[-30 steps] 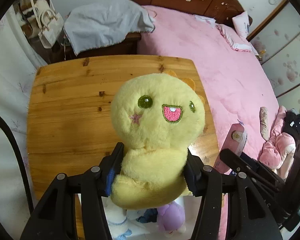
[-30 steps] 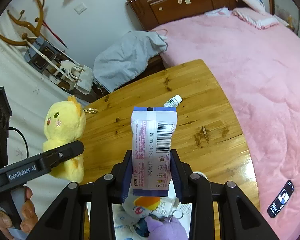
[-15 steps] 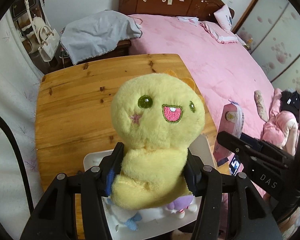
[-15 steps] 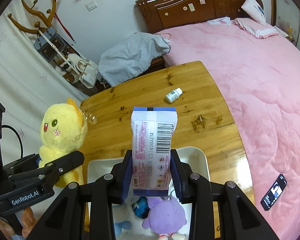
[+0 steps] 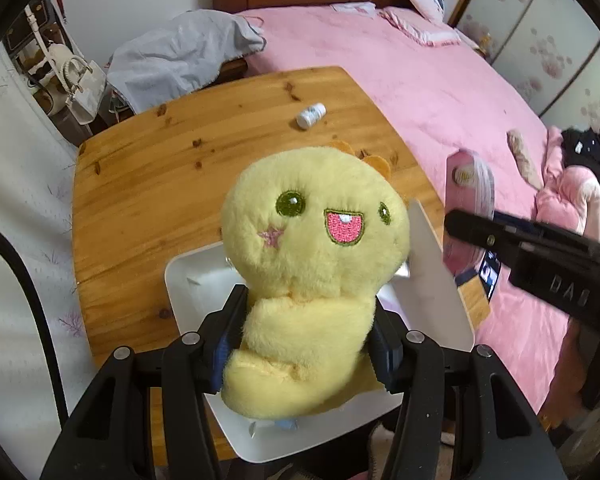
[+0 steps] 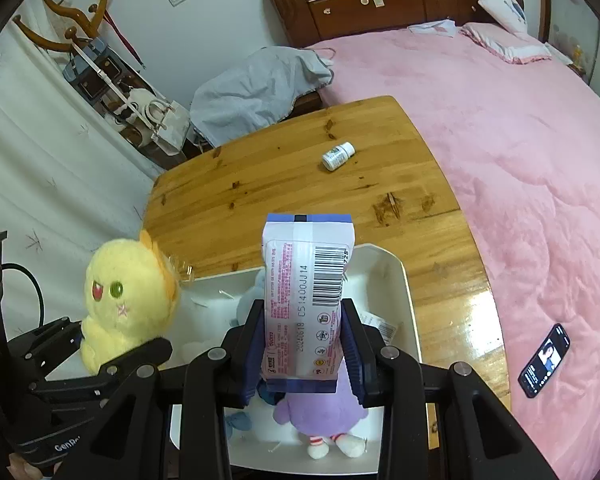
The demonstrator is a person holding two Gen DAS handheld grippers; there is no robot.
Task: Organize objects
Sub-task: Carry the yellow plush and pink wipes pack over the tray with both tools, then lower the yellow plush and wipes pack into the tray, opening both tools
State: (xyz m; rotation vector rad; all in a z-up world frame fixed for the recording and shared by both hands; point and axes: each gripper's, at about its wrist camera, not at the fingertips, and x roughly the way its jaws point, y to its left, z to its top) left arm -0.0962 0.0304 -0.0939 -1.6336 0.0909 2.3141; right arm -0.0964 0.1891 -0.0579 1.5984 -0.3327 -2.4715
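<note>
My left gripper (image 5: 306, 334) is shut on a yellow plush chick (image 5: 316, 256), held over the white bin (image 5: 188, 280) on the wooden table (image 5: 148, 184). The same chick (image 6: 128, 300) shows at the left of the right wrist view, above the bin's left side. My right gripper (image 6: 304, 344) is shut on a pink-and-white packet (image 6: 306, 292) with a barcode, held upright over the white bin (image 6: 404, 284). The packet (image 5: 470, 204) also appears at the right of the left wrist view. A purple plush (image 6: 320, 412) and a blue plush (image 6: 250, 300) lie in the bin.
A small white bottle (image 6: 338, 155) lies on its side on the far half of the table. A pink bed (image 6: 520, 140) borders the table's right edge, with a phone (image 6: 544, 360) on it. A grey cloth (image 6: 256, 88) and bags (image 6: 160, 120) sit beyond the far edge.
Both grippers have drawn back toward the near end of the table with their loads. The white bin has come into view beneath them, and the bottle now shows in the left wrist view.
</note>
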